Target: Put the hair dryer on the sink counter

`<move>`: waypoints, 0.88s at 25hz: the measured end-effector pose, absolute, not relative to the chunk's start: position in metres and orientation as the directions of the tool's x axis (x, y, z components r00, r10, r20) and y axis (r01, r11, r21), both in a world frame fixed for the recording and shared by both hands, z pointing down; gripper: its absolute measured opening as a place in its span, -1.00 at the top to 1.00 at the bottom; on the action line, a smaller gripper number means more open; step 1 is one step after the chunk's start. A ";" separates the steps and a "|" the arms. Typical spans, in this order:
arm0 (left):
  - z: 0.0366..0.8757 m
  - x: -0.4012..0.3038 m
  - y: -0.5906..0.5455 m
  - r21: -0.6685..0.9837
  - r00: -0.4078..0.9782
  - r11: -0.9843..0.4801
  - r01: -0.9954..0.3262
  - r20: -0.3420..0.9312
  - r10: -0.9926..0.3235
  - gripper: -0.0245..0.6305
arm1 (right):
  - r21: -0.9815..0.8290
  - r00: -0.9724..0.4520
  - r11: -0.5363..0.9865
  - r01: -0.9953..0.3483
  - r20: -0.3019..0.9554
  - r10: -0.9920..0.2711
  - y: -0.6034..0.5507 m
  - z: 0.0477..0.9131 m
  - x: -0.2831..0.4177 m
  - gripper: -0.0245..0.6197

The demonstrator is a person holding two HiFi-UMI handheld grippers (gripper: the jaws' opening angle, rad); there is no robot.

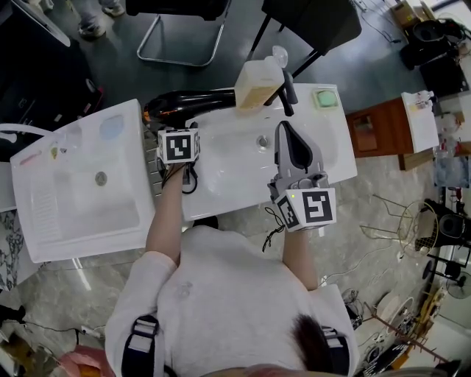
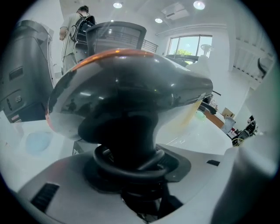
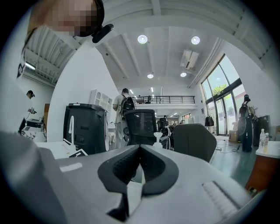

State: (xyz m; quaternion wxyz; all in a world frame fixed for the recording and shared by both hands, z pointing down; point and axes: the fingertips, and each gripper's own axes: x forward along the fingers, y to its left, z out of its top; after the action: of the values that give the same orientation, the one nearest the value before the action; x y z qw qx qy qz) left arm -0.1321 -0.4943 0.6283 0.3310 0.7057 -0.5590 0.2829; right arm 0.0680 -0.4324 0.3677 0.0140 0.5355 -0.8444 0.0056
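The black hair dryer [image 1: 193, 100] lies across the back of the white sink counter [image 1: 335, 158], between the two basins, its orange-ringed end pointing left. My left gripper [image 1: 177, 127] is shut on its handle. In the left gripper view the dryer's body [image 2: 131, 83] fills the frame, the handle stands between the jaws and the looped cord [image 2: 127, 164] sits just below. My right gripper [image 1: 283, 129] hovers over the right basin, shut with nothing in it. In the right gripper view its tips [image 3: 140, 148] meet.
A yellowish soap bottle [image 1: 259, 82], a black faucet [image 1: 288, 93] and a green soap dish [image 1: 324, 98] stand along the counter's back edge. A second white basin [image 1: 81, 184] lies to the left. Chairs [image 1: 184, 22] stand behind the sinks, a wooden cabinet [image 1: 375, 129] to the right.
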 end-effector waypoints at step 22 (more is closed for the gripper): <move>0.657 -0.128 -0.504 0.149 0.192 -0.127 -0.981 0.864 -0.465 0.22 | 0.000 -0.409 0.410 -0.912 0.046 -0.911 -0.449 0.371 0.066 0.89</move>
State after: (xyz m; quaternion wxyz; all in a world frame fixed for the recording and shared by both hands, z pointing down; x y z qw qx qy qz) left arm -0.1285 -0.5037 0.6572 0.3822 0.6707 -0.5389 0.3372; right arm 0.0656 -0.4488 0.3711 0.0195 0.5432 -0.8393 0.0126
